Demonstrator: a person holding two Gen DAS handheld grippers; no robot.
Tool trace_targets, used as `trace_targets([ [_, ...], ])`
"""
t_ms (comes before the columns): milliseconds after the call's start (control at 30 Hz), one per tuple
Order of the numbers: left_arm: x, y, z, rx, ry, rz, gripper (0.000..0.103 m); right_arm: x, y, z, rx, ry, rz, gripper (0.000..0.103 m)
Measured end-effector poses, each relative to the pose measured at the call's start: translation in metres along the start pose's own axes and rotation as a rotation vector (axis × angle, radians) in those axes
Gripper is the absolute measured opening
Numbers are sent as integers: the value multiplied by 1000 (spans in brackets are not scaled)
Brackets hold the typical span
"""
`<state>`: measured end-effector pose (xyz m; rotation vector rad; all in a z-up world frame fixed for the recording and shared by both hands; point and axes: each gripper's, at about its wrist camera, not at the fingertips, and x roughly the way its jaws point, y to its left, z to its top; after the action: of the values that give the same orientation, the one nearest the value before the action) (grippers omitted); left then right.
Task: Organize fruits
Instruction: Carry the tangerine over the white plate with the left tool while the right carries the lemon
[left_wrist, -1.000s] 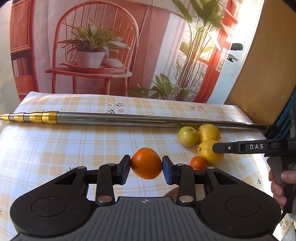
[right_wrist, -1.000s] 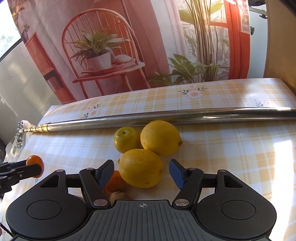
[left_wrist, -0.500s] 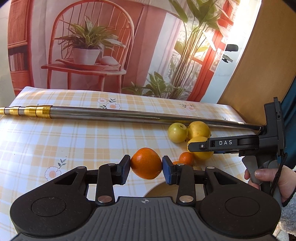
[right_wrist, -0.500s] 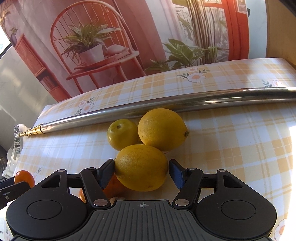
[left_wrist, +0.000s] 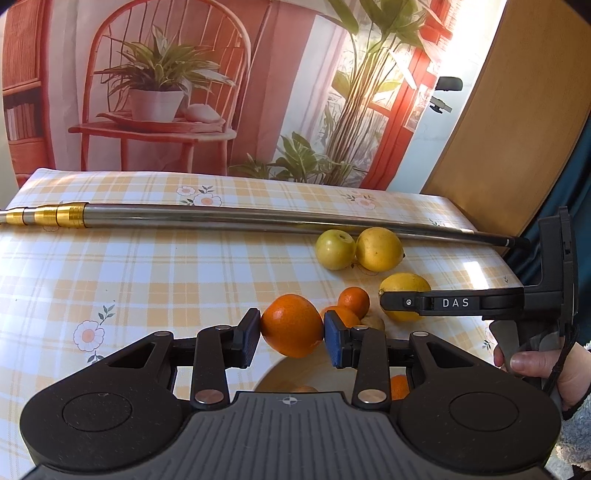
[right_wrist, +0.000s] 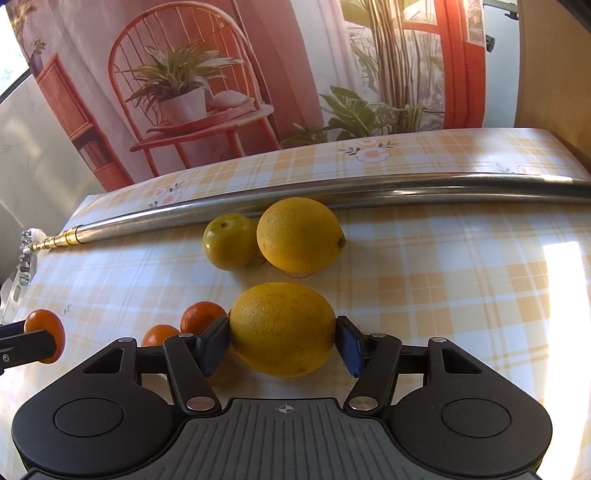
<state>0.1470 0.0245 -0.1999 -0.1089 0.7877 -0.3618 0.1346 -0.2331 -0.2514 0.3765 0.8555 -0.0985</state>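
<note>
Step in hand: both grippers loaded, fruit in transit. Left gripper (left_wrist: 291, 326) clamped on orange (left_wrist: 291, 325), held above wooden bowl (left_wrist: 273, 380) under fingers. Right gripper (right_wrist: 282, 341) clamped on lemon (right_wrist: 282, 328); 2 yellow fruits (right_wrist: 273, 236) ahead, 2 tangerines (right_wrist: 201, 317) left of fingers. Next, likely: lower orange into bowl, release.

Desk cover (left_wrist: 155, 288): yellow-and-white check cloth with small daisy prints.
Metal pole (left_wrist: 221, 218): long and silvery with gold rings at its left end, lying across the desk.
Backdrop (right_wrist: 207, 92): printed scene of a red chair bearing a potted plant.
Wooden panel (left_wrist: 517, 122): at right behind the desk.
</note>
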Motion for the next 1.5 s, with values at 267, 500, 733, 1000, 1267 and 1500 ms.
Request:
trace_targets([
  [267,-2,-15,-10,41,26,-19,39,-25,-7,-23,-25,-5,-43,57],
  [500,-10,-23,-20,55,43,-20,39,-43,-20,-35,24,-9,-47,57],
  [733,-23,-30,-30,71,45,-11,39,-68,-14,-42,50,-50,-3,57],
  [1000,-39,-37,-51,81,60,-16,39,-91,4,-59,21,-85,26,57],
  [1267,-49,-37,-68,77,79,-10,39,-102,17,-80,-3,-74,51,57],
  [1500,-52,-36,-78,72,100,5,39,-115,25,-87,-29,-72,72,57],
])
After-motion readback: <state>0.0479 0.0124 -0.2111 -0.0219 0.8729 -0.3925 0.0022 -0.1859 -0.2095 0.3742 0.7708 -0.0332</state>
